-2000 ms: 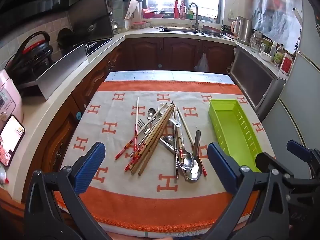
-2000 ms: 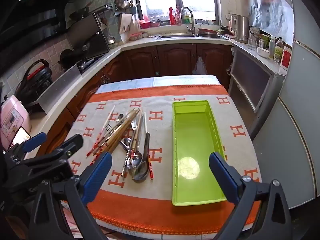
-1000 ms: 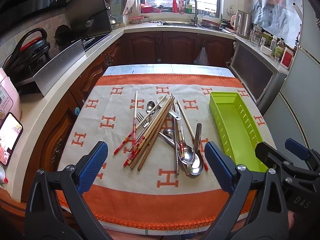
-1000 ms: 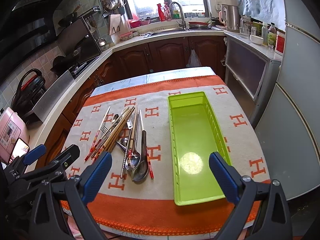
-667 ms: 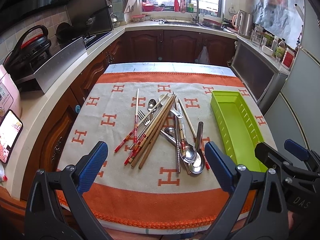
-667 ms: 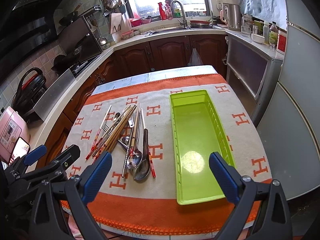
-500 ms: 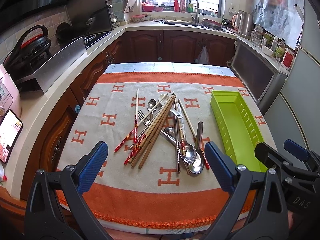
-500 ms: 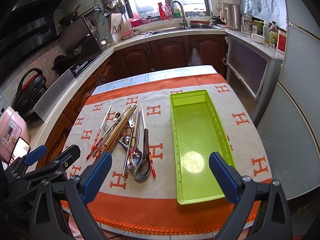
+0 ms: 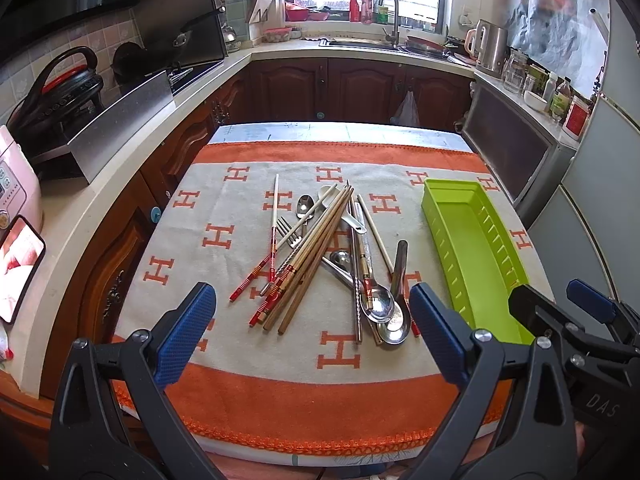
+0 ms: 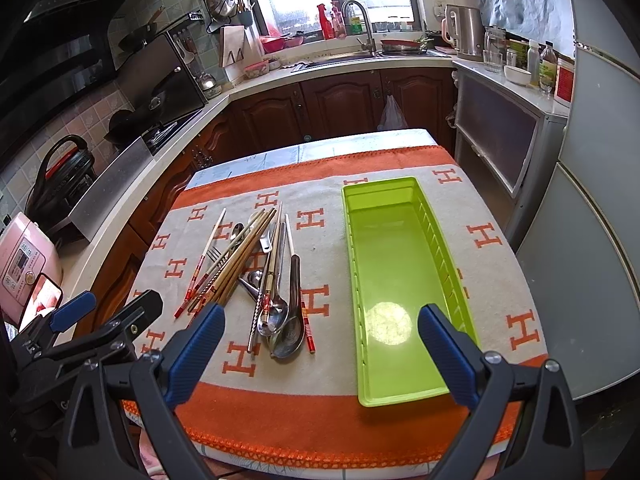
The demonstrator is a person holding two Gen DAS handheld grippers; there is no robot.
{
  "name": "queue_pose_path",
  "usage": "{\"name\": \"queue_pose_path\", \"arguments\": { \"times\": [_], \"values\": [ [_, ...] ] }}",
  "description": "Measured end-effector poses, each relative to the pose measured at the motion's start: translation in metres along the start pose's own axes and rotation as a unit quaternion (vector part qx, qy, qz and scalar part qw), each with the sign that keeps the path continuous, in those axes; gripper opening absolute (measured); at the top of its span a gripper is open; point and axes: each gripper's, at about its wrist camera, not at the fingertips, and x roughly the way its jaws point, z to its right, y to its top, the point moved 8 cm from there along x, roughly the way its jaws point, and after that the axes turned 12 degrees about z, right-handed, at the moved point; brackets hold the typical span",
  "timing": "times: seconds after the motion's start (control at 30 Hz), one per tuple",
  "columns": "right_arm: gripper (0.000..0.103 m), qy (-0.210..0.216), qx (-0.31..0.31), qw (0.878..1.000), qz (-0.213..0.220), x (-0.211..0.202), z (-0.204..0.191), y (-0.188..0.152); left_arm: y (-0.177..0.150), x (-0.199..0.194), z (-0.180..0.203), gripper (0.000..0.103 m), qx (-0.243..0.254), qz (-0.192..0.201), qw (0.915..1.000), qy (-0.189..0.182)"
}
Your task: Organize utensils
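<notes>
While both tools hang above the near edge of the table, nothing is between their pads: the left gripper (image 9: 310,334) has its jaws spread wide over the near end of the utensil pile (image 9: 332,256), and the right gripper (image 10: 320,354) is likewise released, its blue pads straddling the gap between the pile and the green tray (image 10: 404,280).

All the utensils lie loose on the orange-and-cream cloth (image 9: 224,236), to the left of the tray. Wooden chopsticks (image 9: 316,248) run diagonally across the heap, with red-tipped chopsticks (image 9: 273,240) on their left, one of them standing apart from the rest. A fork (image 9: 285,229) and a small spoon (image 9: 305,205) sit under or beside the wooden pairs; which of them actually touch is hard to make out in the tangle. Two large metal spoons (image 9: 378,304) rest with their bowls toward the near edge, overlapping, and a dark-handled one (image 9: 400,264) lies just beside them.

Seen from the right wrist, the tray sits lengthwise on the cloth, well apart from the pile, holding only a bright patch of reflected light (image 10: 386,324).
</notes>
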Motion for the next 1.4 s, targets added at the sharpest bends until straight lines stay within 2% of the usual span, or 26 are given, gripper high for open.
{"name": "queue_pose_path", "arguments": {
  "times": [0.7, 0.93, 1.03, 1.2, 1.4],
  "values": [
    [0.098, 0.002, -0.005, 1.000, -0.002, 0.001, -0.010, -0.002, -0.002, -0.002, -0.001, 0.094, -0.001, 0.000, 1.0000, -0.009],
    [0.097, 0.010, -0.028, 1.000, -0.003, 0.005, -0.021, 0.004, 0.001, 0.005, -0.010, 0.094, 0.003, -0.016, 0.9997, -0.018],
    [0.094, 0.012, -0.043, 0.999, 0.004, 0.006, -0.029, 0.009, 0.006, 0.007, -0.017, 0.094, -0.003, -0.015, 0.9995, -0.029],
    [0.087, 0.025, -0.061, 0.998, 0.004, 0.016, -0.043, 0.021, 0.018, 0.012, -0.034, 0.094, -0.003, -0.011, 0.9996, -0.027],
    [0.074, 0.074, -0.054, 0.995, -0.039, 0.044, -0.067, 0.028, 0.042, 0.022, -0.063, 0.094, 0.003, -0.001, 0.9997, -0.024]
  ]
}}
